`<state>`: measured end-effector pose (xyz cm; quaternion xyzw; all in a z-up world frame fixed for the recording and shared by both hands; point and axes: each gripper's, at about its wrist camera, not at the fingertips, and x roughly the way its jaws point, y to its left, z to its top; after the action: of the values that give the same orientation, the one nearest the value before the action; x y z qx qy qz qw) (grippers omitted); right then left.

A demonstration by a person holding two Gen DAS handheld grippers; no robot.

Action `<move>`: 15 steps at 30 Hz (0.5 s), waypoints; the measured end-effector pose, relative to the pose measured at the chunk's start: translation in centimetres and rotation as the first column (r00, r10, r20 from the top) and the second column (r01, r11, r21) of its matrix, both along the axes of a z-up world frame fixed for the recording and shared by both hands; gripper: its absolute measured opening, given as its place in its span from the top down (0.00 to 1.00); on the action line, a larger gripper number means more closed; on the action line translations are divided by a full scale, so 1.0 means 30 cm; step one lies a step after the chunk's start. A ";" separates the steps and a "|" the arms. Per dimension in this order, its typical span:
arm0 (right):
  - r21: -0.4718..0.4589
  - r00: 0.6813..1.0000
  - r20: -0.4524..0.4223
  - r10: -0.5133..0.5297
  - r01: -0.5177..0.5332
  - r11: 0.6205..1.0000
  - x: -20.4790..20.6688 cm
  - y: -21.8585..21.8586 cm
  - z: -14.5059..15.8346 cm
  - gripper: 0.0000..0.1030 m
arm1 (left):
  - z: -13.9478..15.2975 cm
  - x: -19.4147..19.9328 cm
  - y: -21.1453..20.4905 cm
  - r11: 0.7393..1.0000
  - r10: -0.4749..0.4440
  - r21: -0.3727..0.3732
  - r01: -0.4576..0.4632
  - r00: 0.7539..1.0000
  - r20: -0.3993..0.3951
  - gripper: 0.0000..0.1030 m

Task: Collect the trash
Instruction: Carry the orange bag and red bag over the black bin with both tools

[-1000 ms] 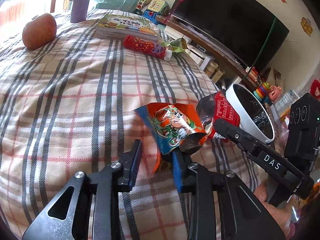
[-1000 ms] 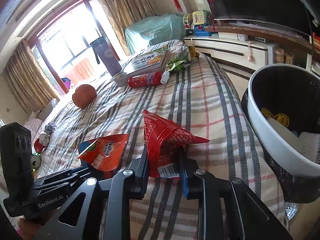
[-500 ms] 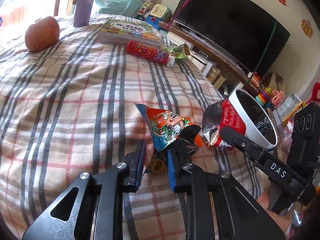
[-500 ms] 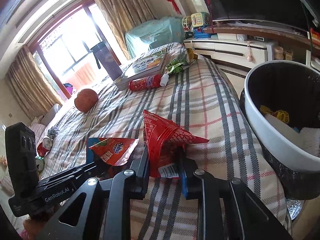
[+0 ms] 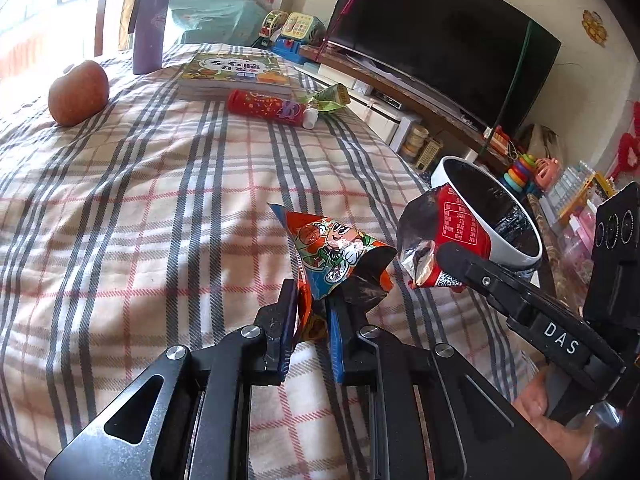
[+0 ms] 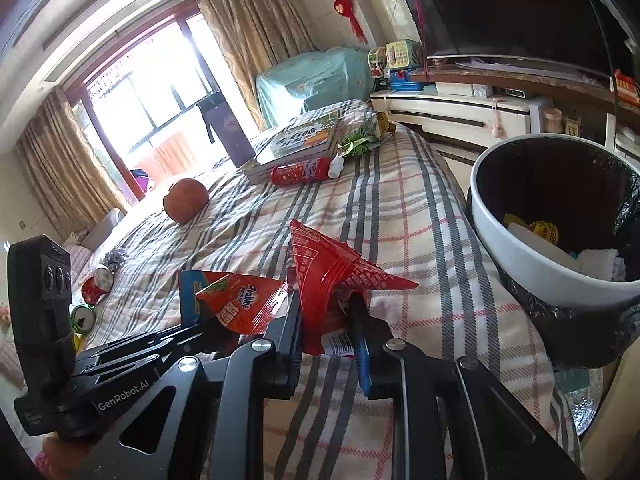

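Up off the plaid blanket (image 5: 168, 208), two empty snack wrappers hang in the two handheld grippers. An orange cartoon wrapper (image 5: 334, 254) is pinched at its lower end by the left gripper (image 5: 313, 322), whose jaws have just been closing and now stand narrow with the foil pressed between them. Just to its right, a red wrapper (image 6: 332, 280), its silver lining showing in the left view, is clamped by the right gripper (image 6: 326, 328), fingers narrow on the crumpled base. Both packets stand with their torn mouths flared away from the cameras, and they sit close together without clearly touching.

Beside the bed's edge, to the right, stands a white bin (image 6: 516, 240) lined with a black bag; yellow and white scraps lie inside it. In the left view the red wrapper overlaps the bin's rim, though whether it touches cannot be told.

Farther up the blanket lie a red tube (image 5: 266, 106) with a white cap and a crumpled green packet (image 5: 328, 100) just beyond that cap. A stack of books (image 5: 236, 74) rests just behind the tube, a purple flask (image 5: 149, 26) stands upright behind that, and an apple (image 5: 78, 92) sits well to the left. In the right view, crushed drink cans (image 6: 94, 288) lie at the far left. A dark television (image 5: 440, 36) fills the wall beyond, and part of a hand (image 5: 536, 412) shows under the right gripper.
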<state>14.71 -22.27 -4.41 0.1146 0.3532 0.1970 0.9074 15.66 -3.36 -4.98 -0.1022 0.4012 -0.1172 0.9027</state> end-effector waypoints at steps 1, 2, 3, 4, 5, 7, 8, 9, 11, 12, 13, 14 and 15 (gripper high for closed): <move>-0.002 1.000 0.006 -0.002 0.002 1.000 -0.009 -0.004 0.008 0.79 | 0.003 -0.008 -0.007 1.000 -0.004 0.002 0.004 1.000 0.002 0.87; -0.003 1.000 0.014 -0.006 0.006 1.000 -0.019 -0.011 0.018 0.79 | 0.007 -0.014 -0.013 1.000 -0.007 0.006 0.007 1.000 0.005 0.87; -0.001 1.000 0.020 -0.009 0.009 1.000 -0.026 -0.019 0.026 0.79 | 0.012 -0.021 -0.021 1.000 -0.011 0.010 0.011 1.000 0.008 0.87; 0.003 1.000 0.026 -0.014 0.014 1.000 -0.035 -0.029 0.035 0.79 | 0.016 -0.026 -0.026 1.000 -0.015 0.013 0.015 1.000 0.011 0.87; 0.007 0.999 0.028 -0.018 0.018 1.000 -0.041 -0.038 0.041 0.79 | 0.021 -0.034 -0.035 1.000 -0.022 0.016 0.021 1.000 0.015 0.87; 0.011 0.999 0.031 -0.027 0.026 1.000 -0.054 -0.054 0.049 0.79 | 0.029 -0.043 -0.052 0.999 -0.032 0.023 0.032 0.999 0.021 0.87; 0.013 0.999 0.030 -0.029 0.029 0.999 -0.059 -0.058 0.049 0.79 | 0.033 -0.049 -0.061 0.999 -0.038 0.025 0.038 0.999 0.024 0.87; 0.013 0.999 0.030 -0.033 0.032 0.999 -0.064 -0.062 0.050 0.79 | 0.036 -0.053 -0.069 0.999 -0.044 0.027 0.044 0.999 0.025 0.87; 0.007 0.999 0.034 -0.040 0.039 0.999 -0.074 -0.068 0.050 0.79 | 0.043 -0.061 -0.086 0.998 -0.055 0.034 0.054 0.998 0.029 0.87; 0.002 0.998 0.037 -0.045 0.045 0.999 -0.081 -0.071 0.049 0.79 | 0.045 -0.064 -0.092 0.998 -0.059 0.037 0.058 0.998 0.031 0.87; 0.000 0.998 0.040 -0.050 0.050 0.999 -0.088 -0.075 0.050 0.79 | 0.048 -0.068 -0.100 0.997 -0.064 0.042 0.063 0.997 0.034 0.87; 0.001 0.998 0.043 -0.053 0.053 0.999 -0.093 -0.079 0.050 0.79 | 0.050 -0.069 -0.108 0.997 -0.068 0.046 0.066 0.997 0.035 0.87; 0.002 0.997 0.046 -0.056 0.055 0.998 -0.099 -0.084 0.052 0.79 | 0.051 -0.072 -0.113 0.996 -0.072 0.047 0.070 0.997 0.036 0.87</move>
<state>11.74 -24.78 -2.85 0.1202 0.3290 0.1745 0.9203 13.49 -6.76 -3.44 -0.0648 0.3902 -0.1419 0.9074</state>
